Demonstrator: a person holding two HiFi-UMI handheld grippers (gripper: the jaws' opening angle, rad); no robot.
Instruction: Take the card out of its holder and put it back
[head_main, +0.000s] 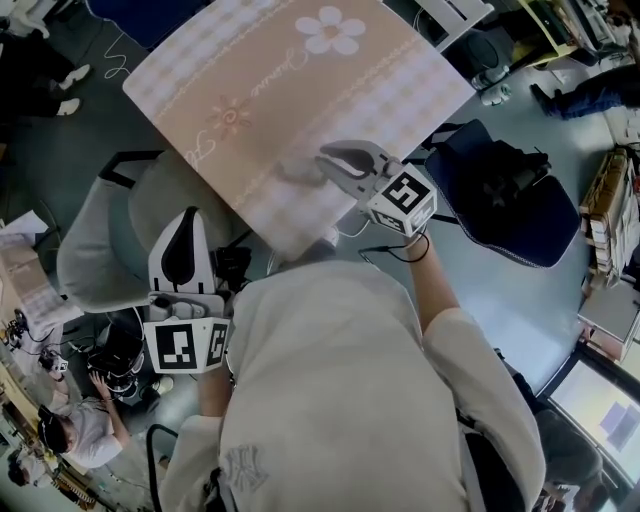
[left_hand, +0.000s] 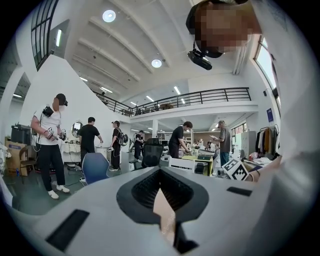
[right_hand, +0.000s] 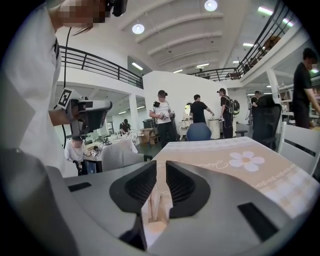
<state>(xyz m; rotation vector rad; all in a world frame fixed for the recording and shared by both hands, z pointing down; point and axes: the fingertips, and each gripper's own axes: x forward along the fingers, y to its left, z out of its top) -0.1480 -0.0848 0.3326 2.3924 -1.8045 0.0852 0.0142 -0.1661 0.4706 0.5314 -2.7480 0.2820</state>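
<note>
My right gripper (head_main: 330, 158) hovers low over the near edge of the table (head_main: 400, 80), which has a beige checked cloth with a flower print. Its jaws stand a narrow gap apart (right_hand: 161, 167). Through the gap I see the cloth and a pale upright thing (right_hand: 152, 207) that no pad presses. A faint grey smear (head_main: 295, 170) lies on the cloth just left of the tips, probably the holder; the card itself I cannot make out. My left gripper (head_main: 185, 213) is off the table's left edge, tips together (left_hand: 160, 171). A beige patch (left_hand: 166, 215) shows behind its pads; I cannot tell what it is.
A grey chair (head_main: 95, 250) stands under the left gripper and a dark blue chair (head_main: 500, 200) right of the table. A person sits at a cluttered desk at lower left (head_main: 80, 430). Several people stand across the hall (left_hand: 50, 145). A white chair (right_hand: 300, 145) flanks the table.
</note>
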